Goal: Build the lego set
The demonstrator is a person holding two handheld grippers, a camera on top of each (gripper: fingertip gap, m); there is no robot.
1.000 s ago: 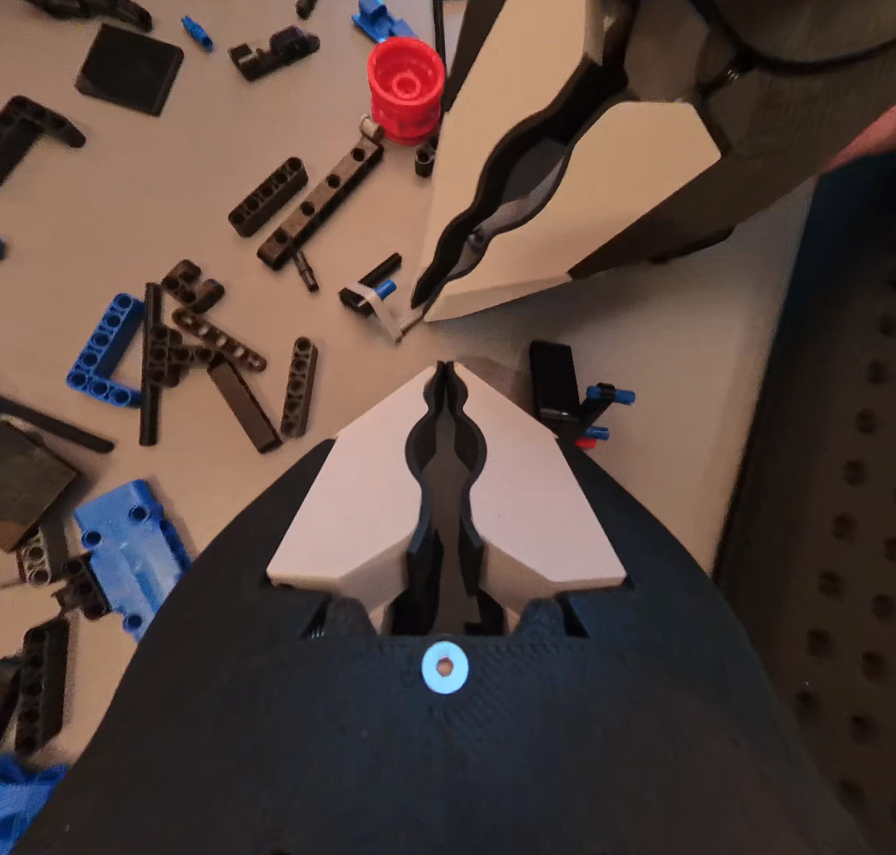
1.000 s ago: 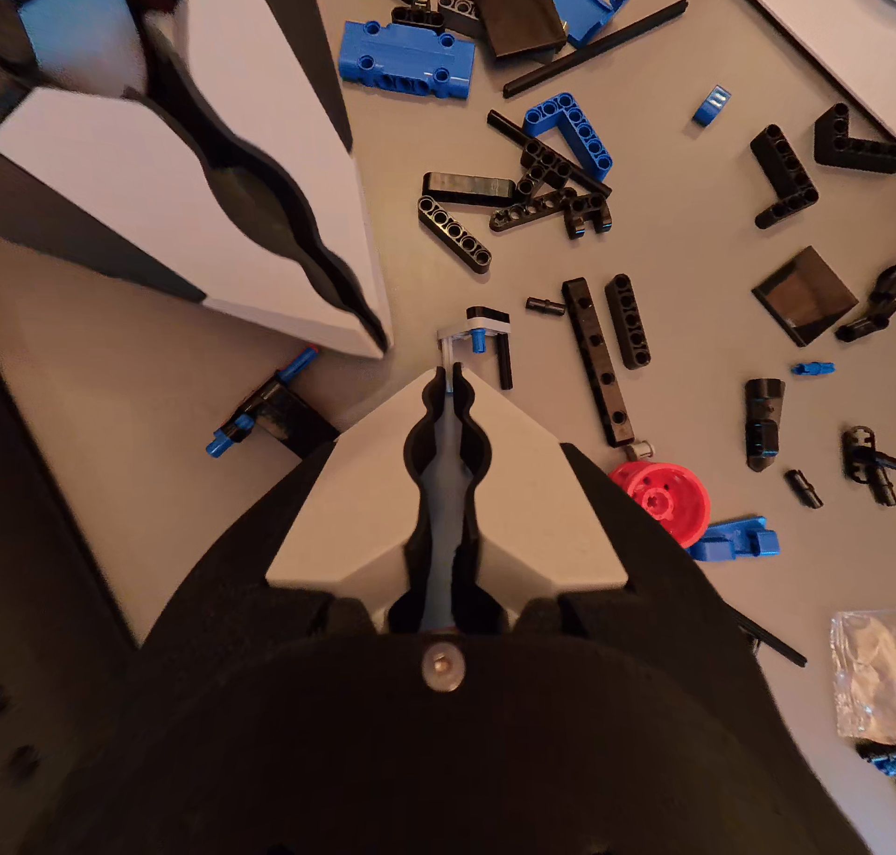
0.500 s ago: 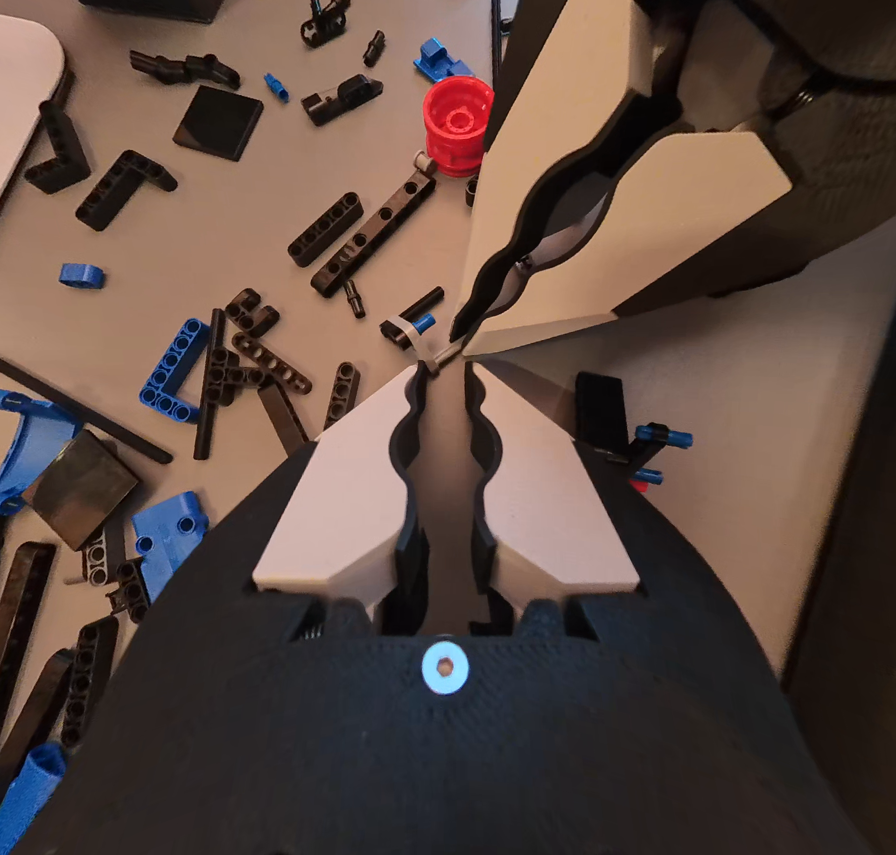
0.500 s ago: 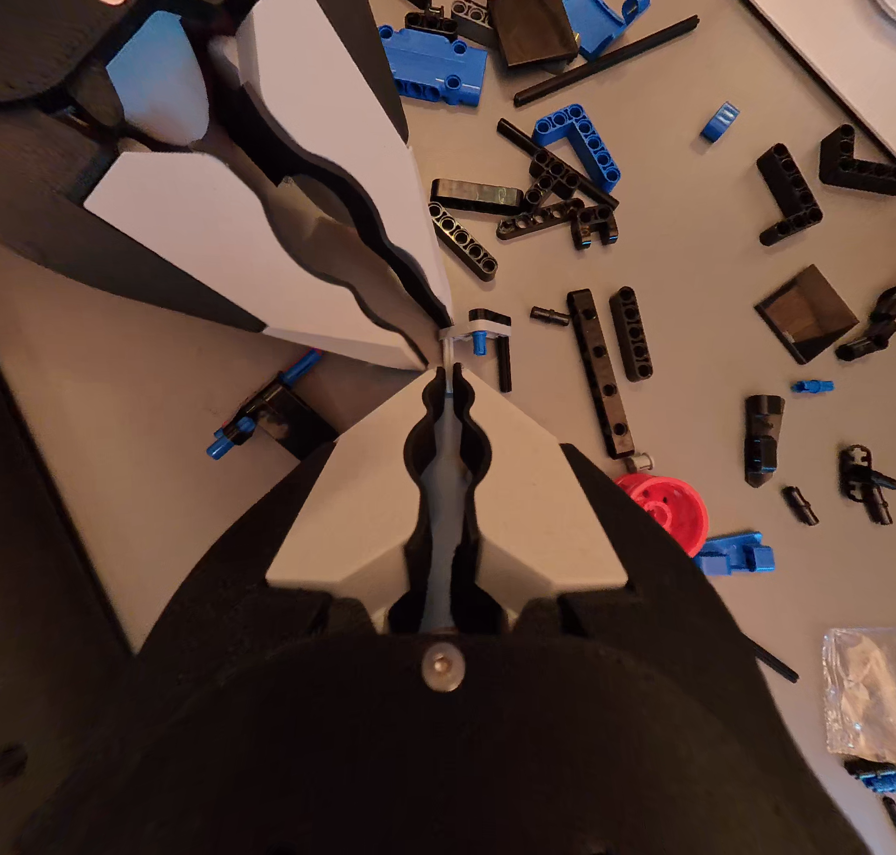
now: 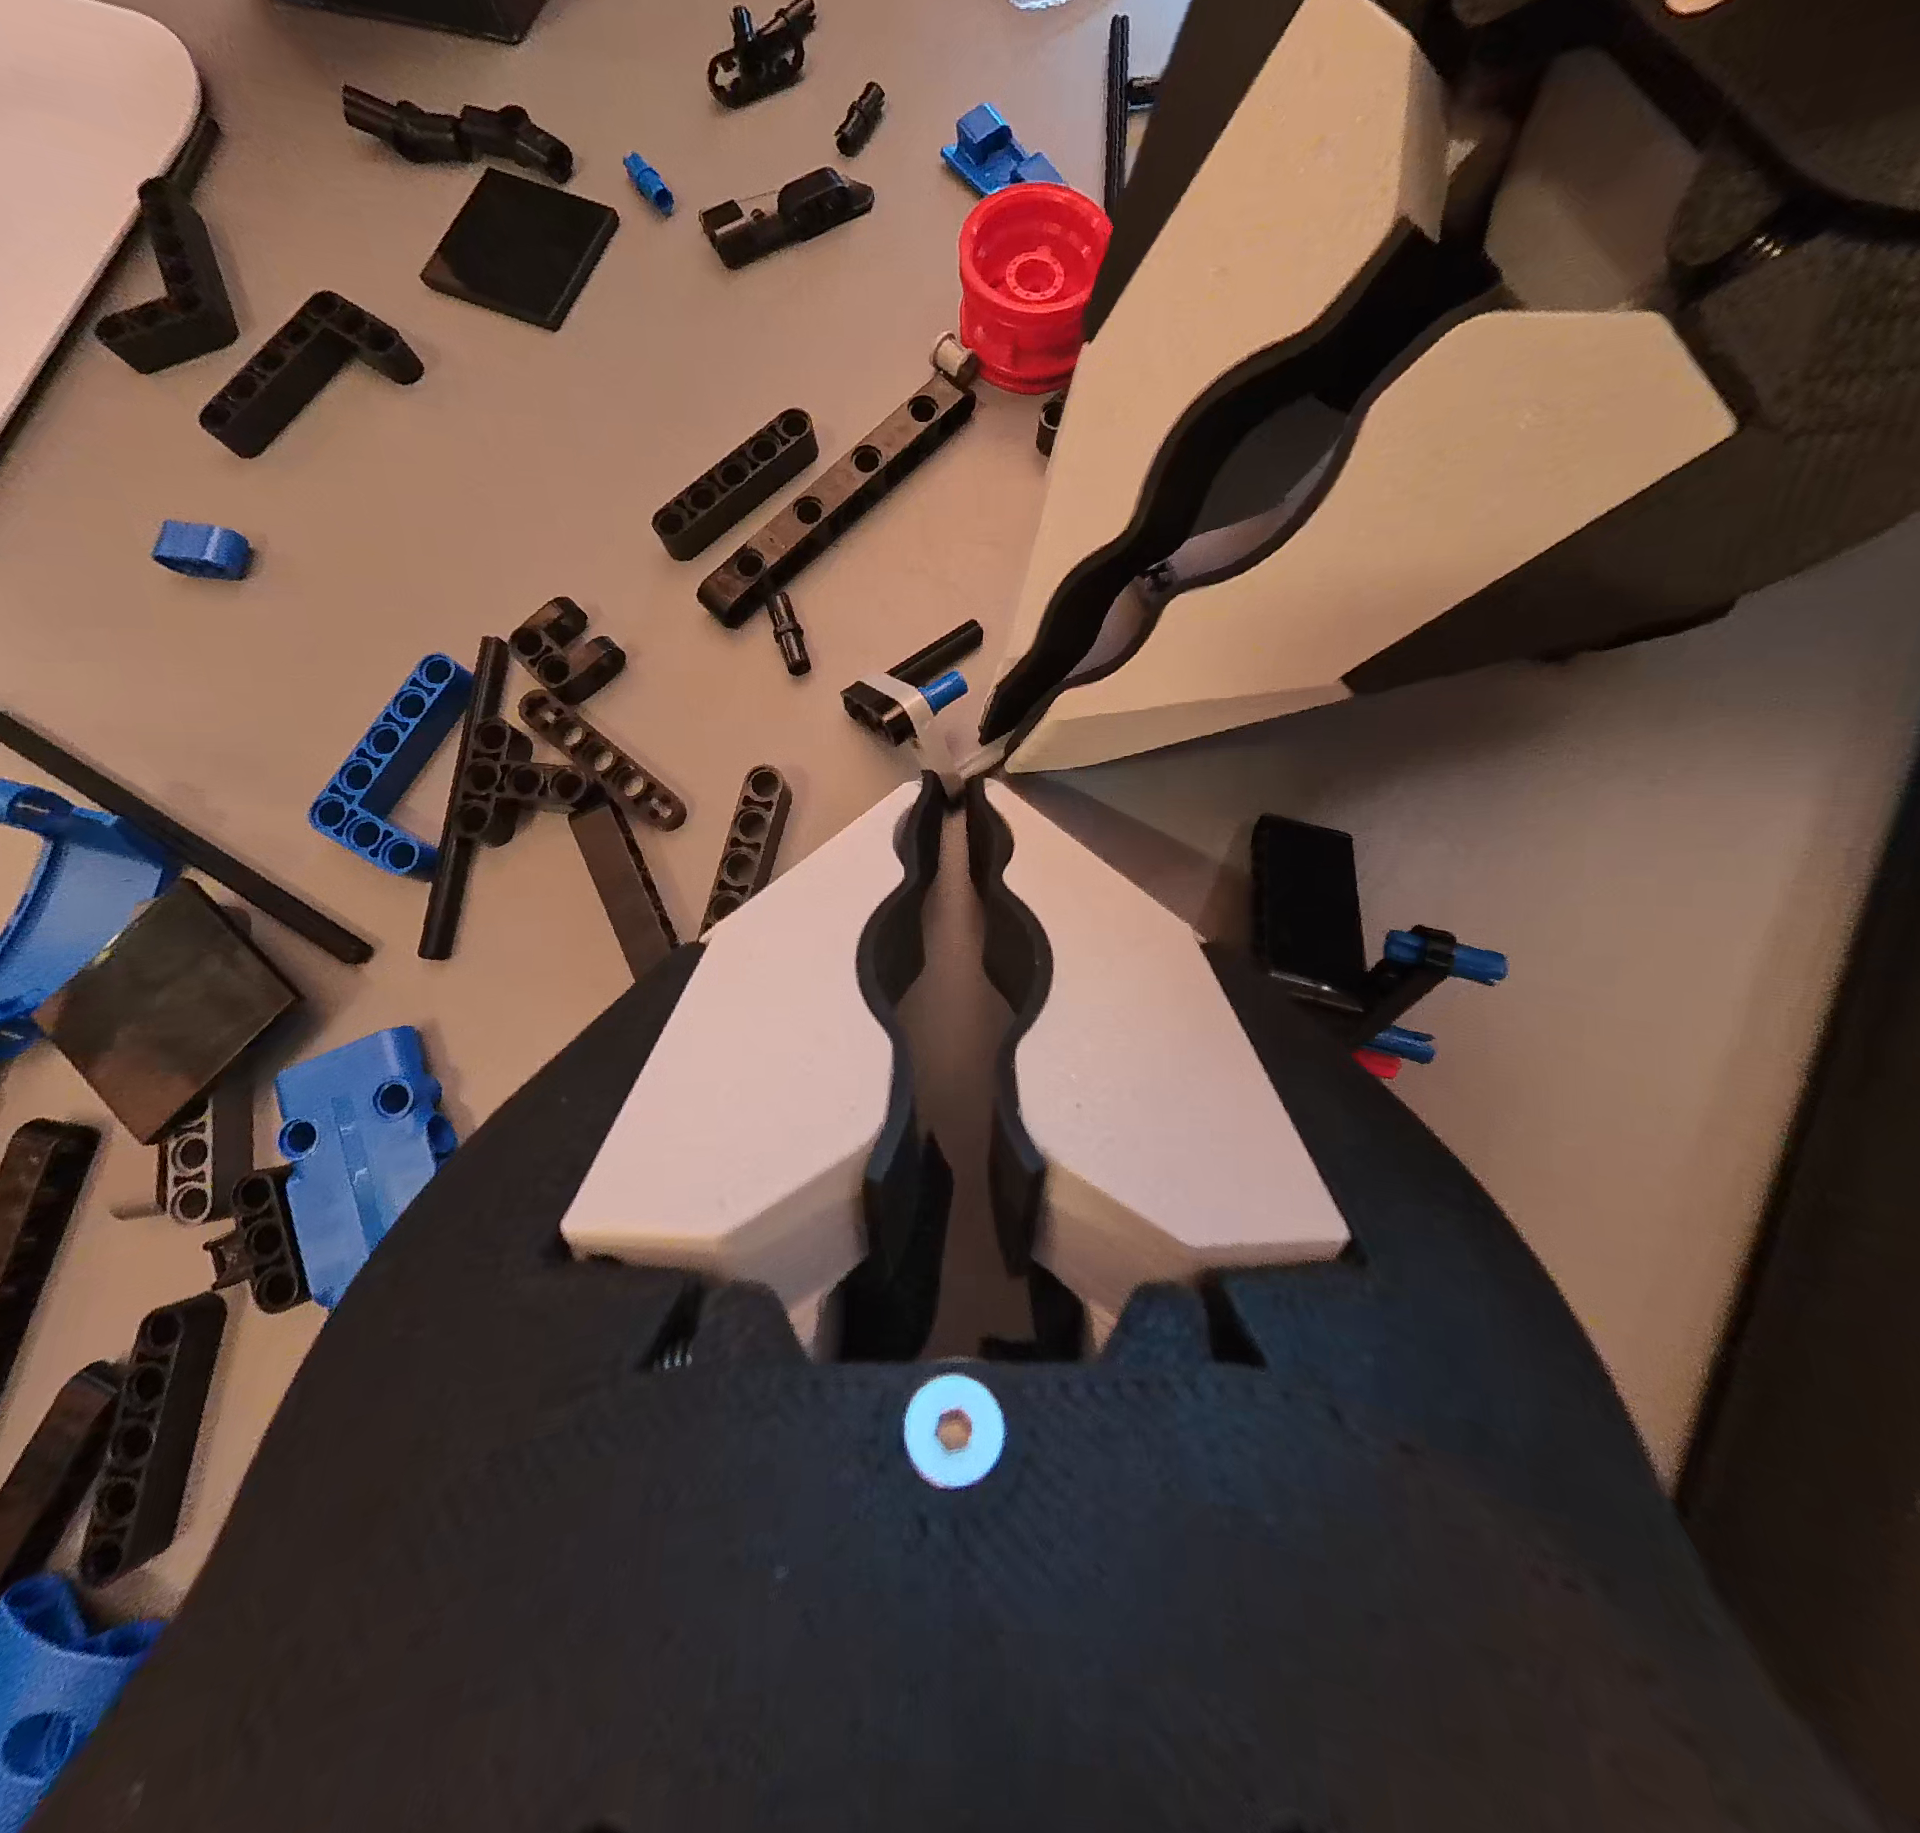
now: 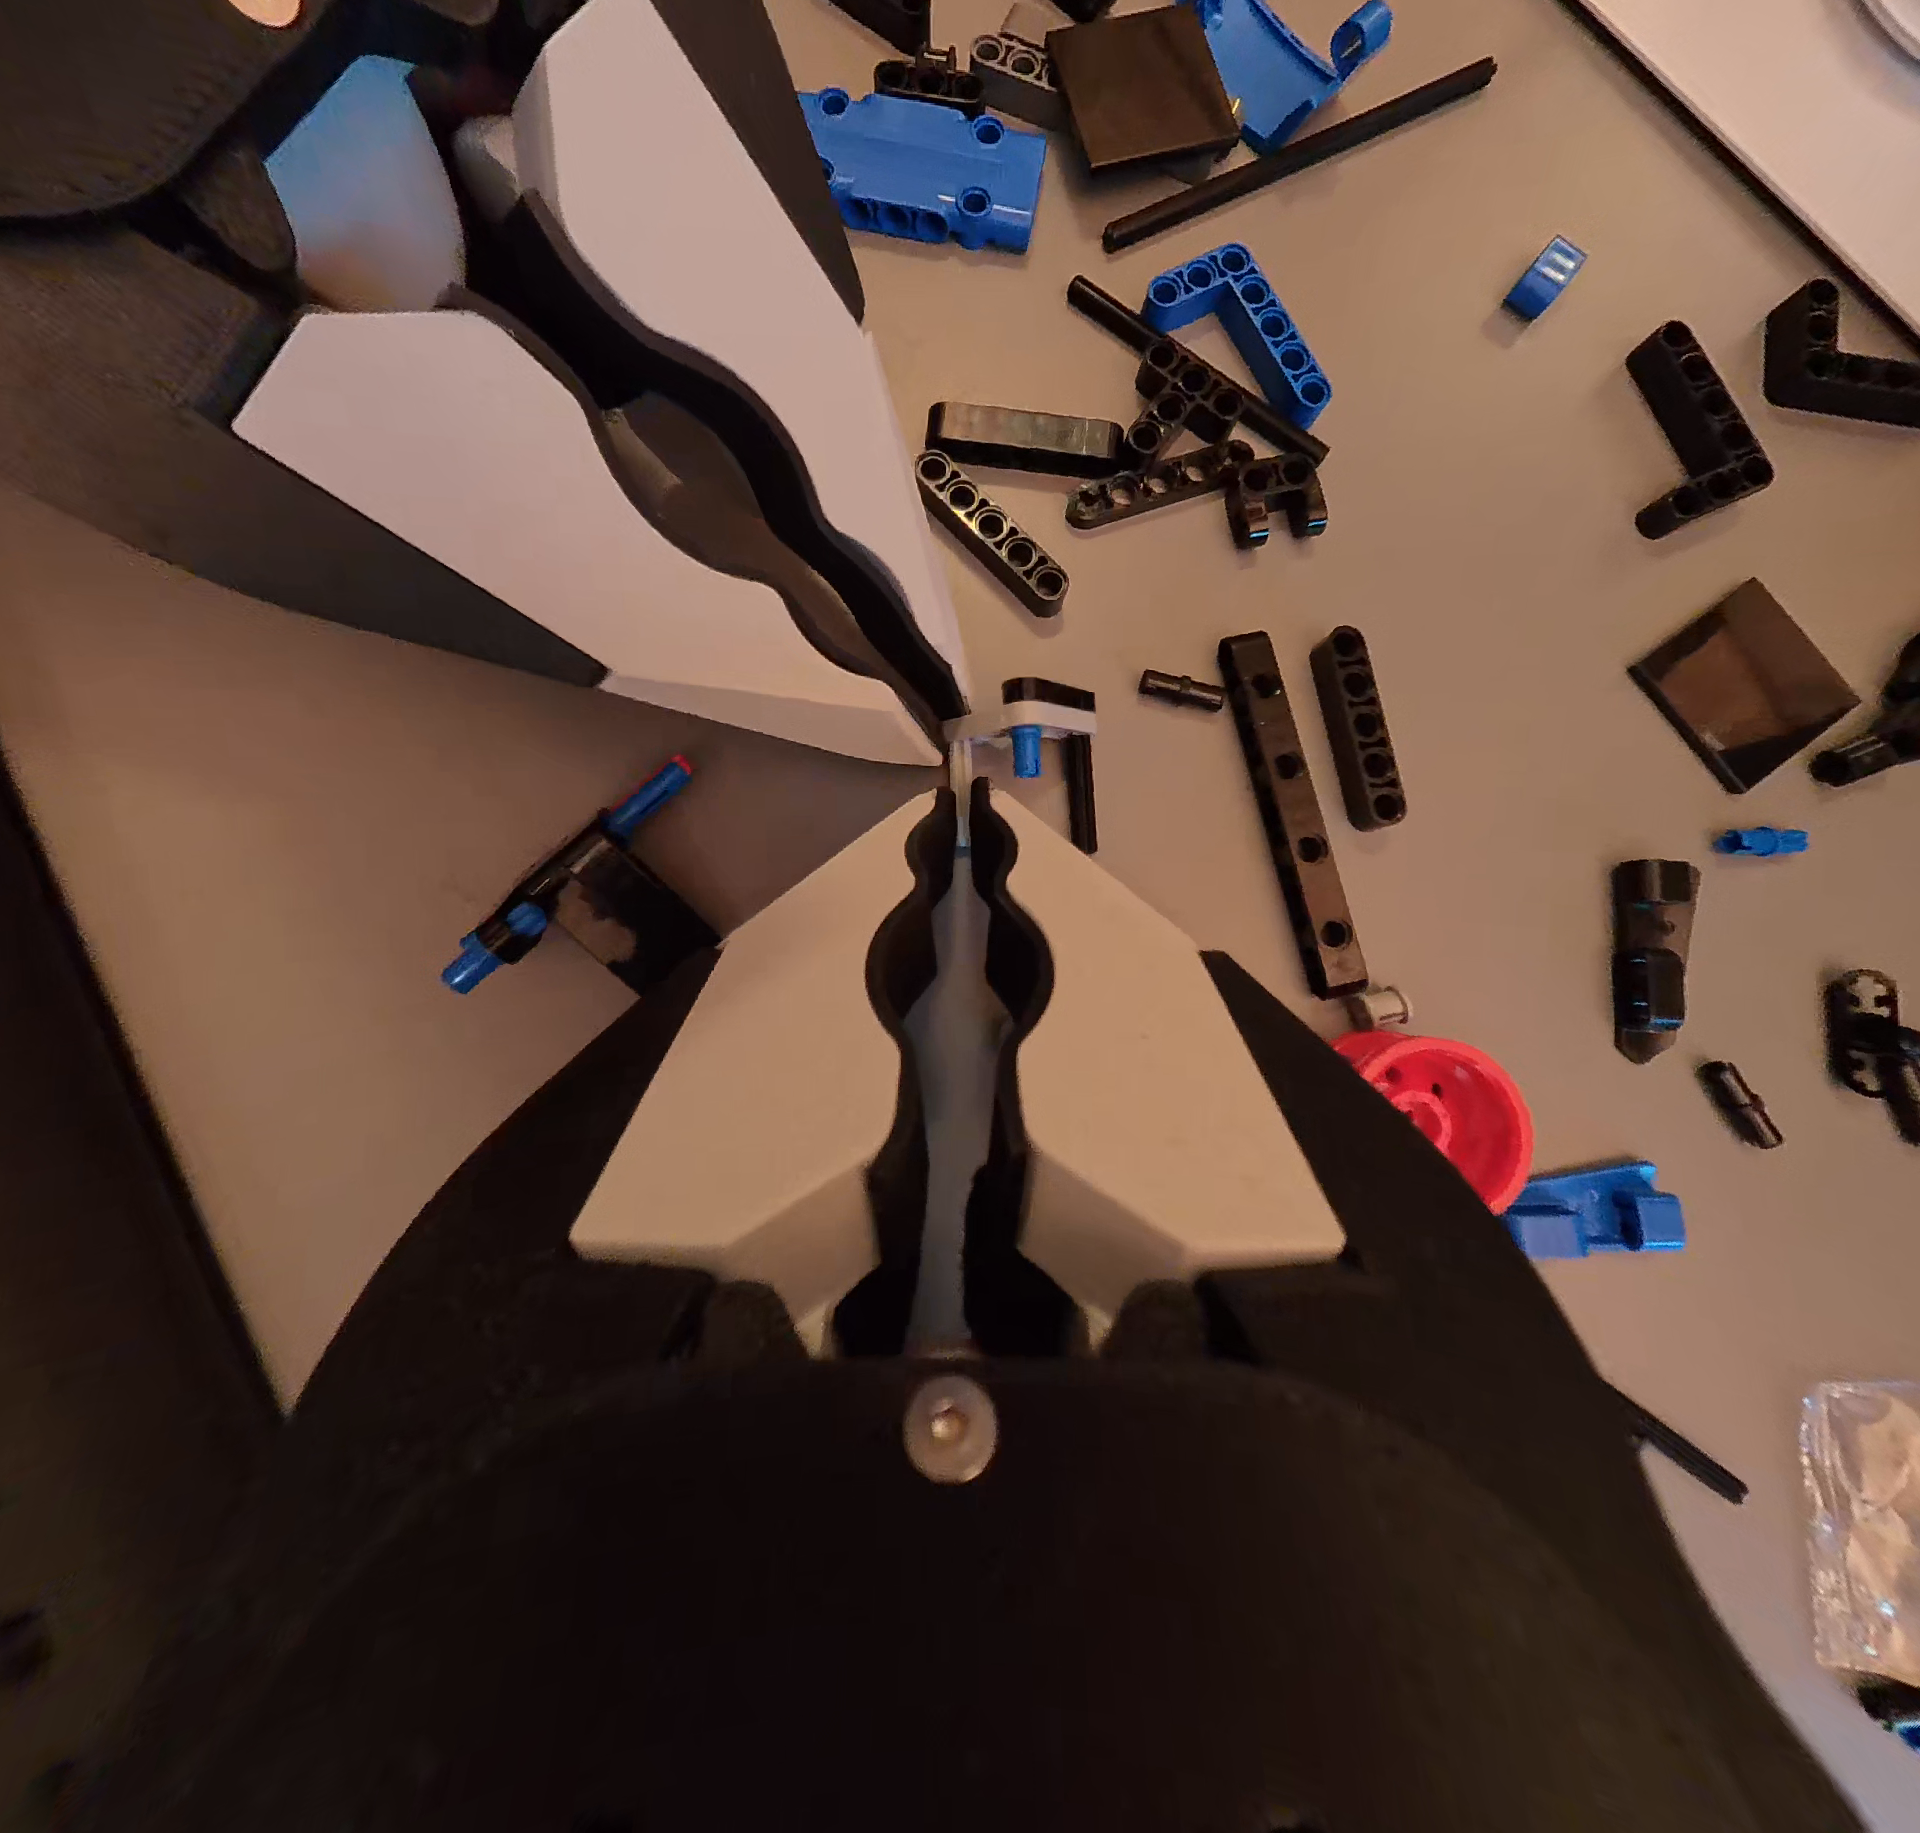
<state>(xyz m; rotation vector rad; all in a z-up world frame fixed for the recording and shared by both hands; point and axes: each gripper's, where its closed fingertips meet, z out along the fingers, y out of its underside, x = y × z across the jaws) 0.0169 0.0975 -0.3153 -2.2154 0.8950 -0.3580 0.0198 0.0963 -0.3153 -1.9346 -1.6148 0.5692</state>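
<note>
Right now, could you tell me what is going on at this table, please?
A person is building a lego set with two handheld grippers. The right gripper is shut on a thin light-grey lego piece that carries a black bar and a short blue pin. The left gripper is nearly closed, its tips pinching that same piece's end. Loose black and blue beams and a red wheel hub lie scattered over the grey table.
</note>
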